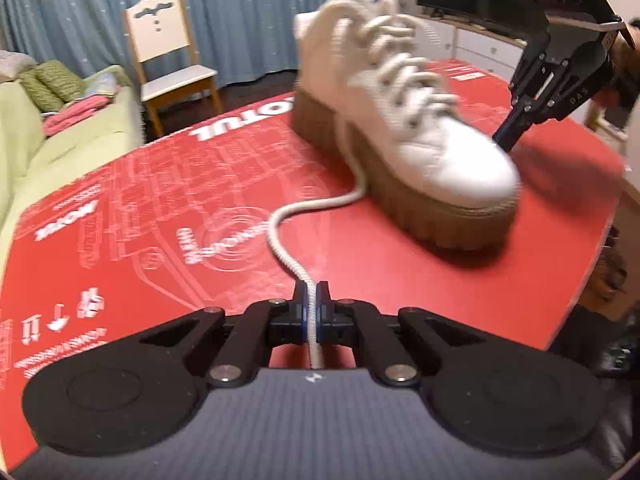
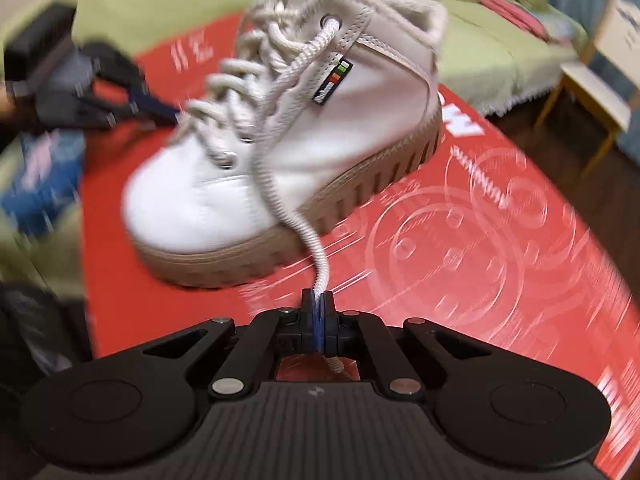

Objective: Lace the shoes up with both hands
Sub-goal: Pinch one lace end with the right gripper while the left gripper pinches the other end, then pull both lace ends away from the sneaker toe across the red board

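Left hand-held gripper [image 1: 311, 294] is clenched on one lace end [image 1: 292, 236]; right hand-held gripper [image 2: 318, 300] is clenched on the other lace end [image 2: 280, 184], which exits the top eyelet [image 2: 330, 22]. White platform shoe [image 1: 420, 140] sits on the red tabletop [image 1: 160, 208], laced through its eyelets, ends not knotted as far as the blur allows. Risk: uneven pull could tip or drag the light shoe, and short grips near the tips may slip out.
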A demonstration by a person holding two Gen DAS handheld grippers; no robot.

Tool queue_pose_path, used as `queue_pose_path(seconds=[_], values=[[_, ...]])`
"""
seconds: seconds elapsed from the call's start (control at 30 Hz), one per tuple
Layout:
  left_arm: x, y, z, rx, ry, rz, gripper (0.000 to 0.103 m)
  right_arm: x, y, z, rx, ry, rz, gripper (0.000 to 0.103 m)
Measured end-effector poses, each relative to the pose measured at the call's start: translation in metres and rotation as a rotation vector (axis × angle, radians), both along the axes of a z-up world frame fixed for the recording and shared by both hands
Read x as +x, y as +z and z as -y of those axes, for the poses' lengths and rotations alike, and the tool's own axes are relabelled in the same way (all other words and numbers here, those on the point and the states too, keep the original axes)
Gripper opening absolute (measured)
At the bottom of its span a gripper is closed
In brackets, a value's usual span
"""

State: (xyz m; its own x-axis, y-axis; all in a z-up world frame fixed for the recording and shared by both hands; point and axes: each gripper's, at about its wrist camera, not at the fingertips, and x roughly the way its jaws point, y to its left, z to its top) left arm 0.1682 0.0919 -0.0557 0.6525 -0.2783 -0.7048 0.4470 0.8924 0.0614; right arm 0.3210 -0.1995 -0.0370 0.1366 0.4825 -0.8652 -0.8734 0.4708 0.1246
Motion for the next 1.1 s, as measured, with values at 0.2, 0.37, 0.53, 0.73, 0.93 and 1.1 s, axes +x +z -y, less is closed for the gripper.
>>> queue_pose_path(seconds=[0.2, 0.37, 0.53, 0.73, 0.93, 1.1], values=[[-0.013, 0.005, 0.01, -0.11, 0.009, 0.012, 0.001, -0.044, 0.007, 0.034, 0.291, -0.193, -0.21, 0.001], [-0.024, 0.01, 0.017, -0.202, 0.017, 0.022, 0.001, -0.056, 0.001, 0.037, 0.522, -0.316, -0.34, 0.001], [-0.038, 0.016, 0.018, -0.275, 0.084, 0.06, 0.001, -0.055, -0.012, 0.029, 0.583, -0.435, -0.368, 0.001], [-0.058, 0.024, -0.002, -0.217, 0.363, 0.156, 0.001, -0.059, -0.026, 0.052, 0.621, -0.637, -0.382, 0.001], [-0.048, 0.013, 0.032, -0.253, 0.163, 0.072, 0.001, -0.067, -0.039, 0.049, 0.593, -0.746, -0.42, 0.001], [-0.042, 0.008, 0.053, -0.274, 0.079, 0.069, 0.001, -0.07, -0.041, 0.033, 0.61, -0.739, -0.447, 0.001]])
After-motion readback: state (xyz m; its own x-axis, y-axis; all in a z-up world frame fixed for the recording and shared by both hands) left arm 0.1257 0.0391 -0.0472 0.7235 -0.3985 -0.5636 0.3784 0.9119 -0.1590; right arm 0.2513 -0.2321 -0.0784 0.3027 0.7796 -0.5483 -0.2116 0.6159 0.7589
